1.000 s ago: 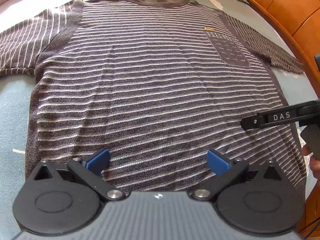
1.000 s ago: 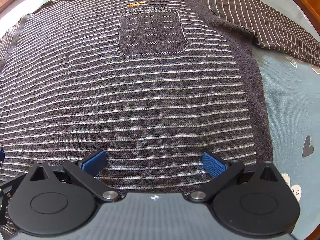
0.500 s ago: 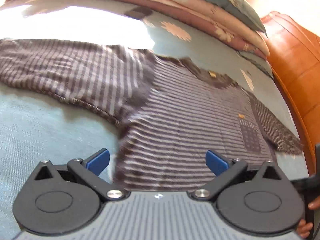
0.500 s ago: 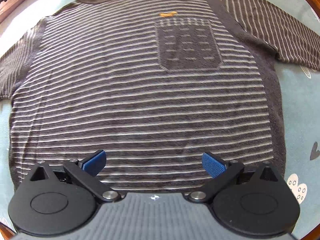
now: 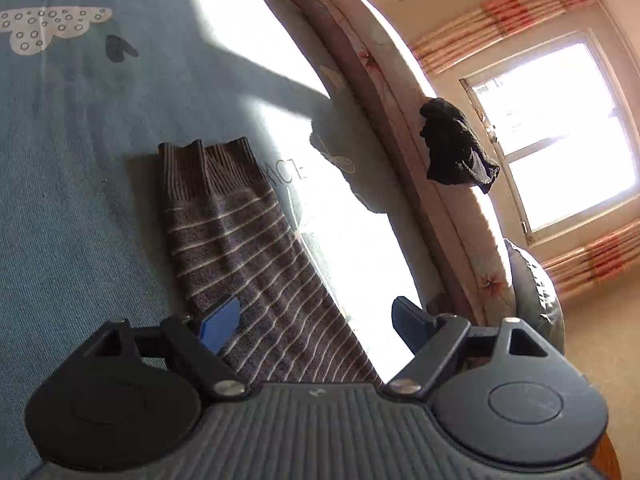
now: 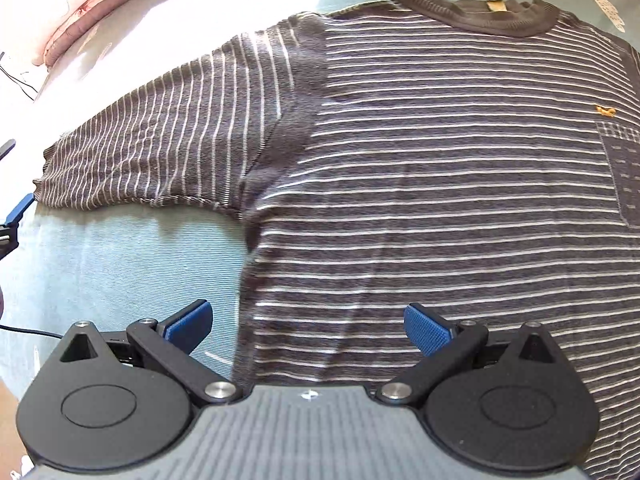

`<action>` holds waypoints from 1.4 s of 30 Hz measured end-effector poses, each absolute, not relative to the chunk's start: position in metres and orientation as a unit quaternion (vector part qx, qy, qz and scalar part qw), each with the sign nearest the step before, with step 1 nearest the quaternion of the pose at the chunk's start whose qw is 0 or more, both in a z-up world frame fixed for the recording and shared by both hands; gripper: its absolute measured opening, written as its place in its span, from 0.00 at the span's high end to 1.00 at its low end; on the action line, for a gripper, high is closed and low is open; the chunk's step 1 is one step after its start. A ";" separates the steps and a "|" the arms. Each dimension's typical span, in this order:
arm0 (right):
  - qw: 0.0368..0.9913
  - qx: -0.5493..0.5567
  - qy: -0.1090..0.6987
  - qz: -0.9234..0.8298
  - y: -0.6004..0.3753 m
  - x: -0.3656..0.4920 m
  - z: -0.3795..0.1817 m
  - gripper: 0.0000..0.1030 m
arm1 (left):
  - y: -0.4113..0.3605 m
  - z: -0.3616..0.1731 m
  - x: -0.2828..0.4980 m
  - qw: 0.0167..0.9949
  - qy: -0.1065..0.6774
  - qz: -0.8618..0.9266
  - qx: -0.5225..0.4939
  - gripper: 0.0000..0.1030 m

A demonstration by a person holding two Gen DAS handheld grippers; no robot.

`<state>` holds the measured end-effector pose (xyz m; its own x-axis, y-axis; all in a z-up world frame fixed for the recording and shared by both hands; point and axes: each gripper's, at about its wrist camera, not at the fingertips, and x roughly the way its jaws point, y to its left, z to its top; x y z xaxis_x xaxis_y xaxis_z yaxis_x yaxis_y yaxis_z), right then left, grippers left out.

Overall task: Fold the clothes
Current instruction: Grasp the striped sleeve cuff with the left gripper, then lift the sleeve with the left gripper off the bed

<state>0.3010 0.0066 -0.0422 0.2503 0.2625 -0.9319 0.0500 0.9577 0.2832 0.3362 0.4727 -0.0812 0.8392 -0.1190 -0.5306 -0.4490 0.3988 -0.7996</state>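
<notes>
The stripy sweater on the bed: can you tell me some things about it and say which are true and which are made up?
1. The sweater lies flat on the bed sheet. True.
2. The sweater is red with dots. False: it is dark grey with thin white stripes.
3. The left gripper is over a sleeve. True.
4. The right gripper pinches the collar. False: its fingers are open, far from the collar.

harsh window (image 5: 560,140) glare, fisheye-bent edges
</notes>
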 end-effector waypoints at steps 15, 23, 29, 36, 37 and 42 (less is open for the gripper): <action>0.781 0.079 0.617 0.053 0.063 0.330 -0.041 0.00 | 0.527 -0.139 0.363 0.760 0.267 0.091 -0.586 0.18; 0.781 0.064 0.619 0.052 0.069 0.337 -0.043 0.00 | 0.538 -0.136 0.390 0.792 0.271 0.055 -0.545 0.10; 0.779 0.062 0.622 0.054 0.075 0.340 -0.045 0.00 | 0.533 -0.138 0.386 0.794 0.265 0.015 -0.547 0.12; 0.779 0.051 0.622 0.065 0.085 0.343 -0.046 0.00 | 0.528 -0.135 0.410 0.820 0.262 0.005 -0.509 0.13; 0.779 0.048 0.621 0.066 0.086 0.344 -0.046 0.00 | 0.527 -0.134 0.412 0.823 0.264 0.002 -0.502 0.13; 0.777 0.054 0.623 0.070 0.088 0.347 -0.046 0.00 | 0.525 -0.135 0.400 0.838 0.277 0.001 -0.470 0.35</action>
<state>0.3473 0.0884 -0.0464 0.2149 0.1768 -0.9605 -0.0413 0.9843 0.1719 0.4000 0.5251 -0.1346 0.8467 -0.2581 -0.4654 -0.2626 0.5580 -0.7872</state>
